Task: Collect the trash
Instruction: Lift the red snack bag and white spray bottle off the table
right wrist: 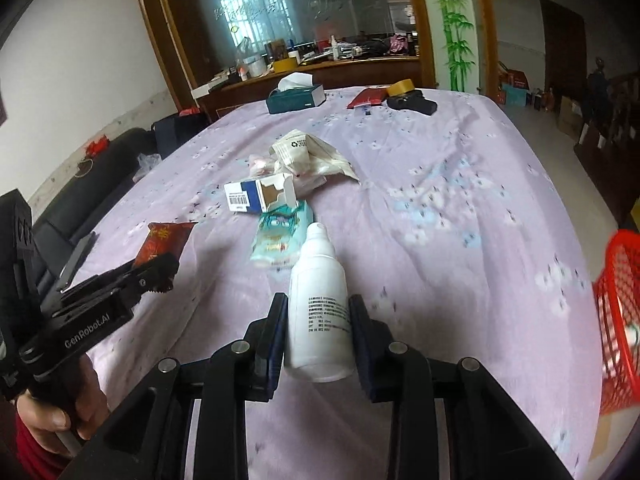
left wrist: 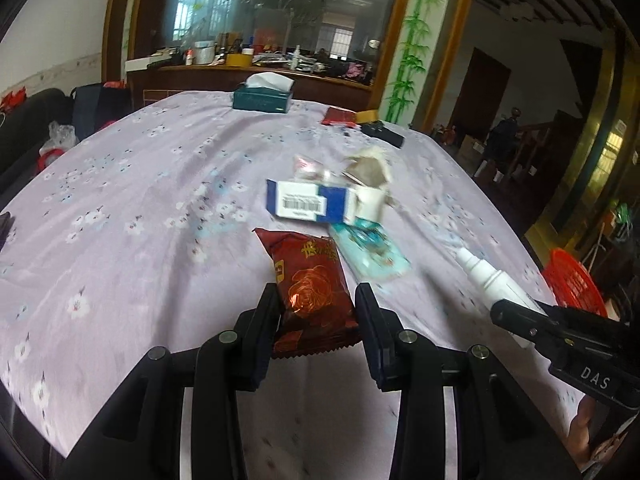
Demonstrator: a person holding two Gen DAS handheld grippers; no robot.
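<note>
Low in both views, each claw carries trash above the purple tablecloth.
The left gripper pinches a red snack packet; the right gripper pinches a white bottle, with the red basket at right.

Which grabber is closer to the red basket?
The right gripper. It holds a white bottle with the red basket just off to its right. The left gripper, holding a snack bag, is farther away.

On the counter, the carton lies before the crumpled wrappers; the tissue box sits behind, the basket right.
</note>
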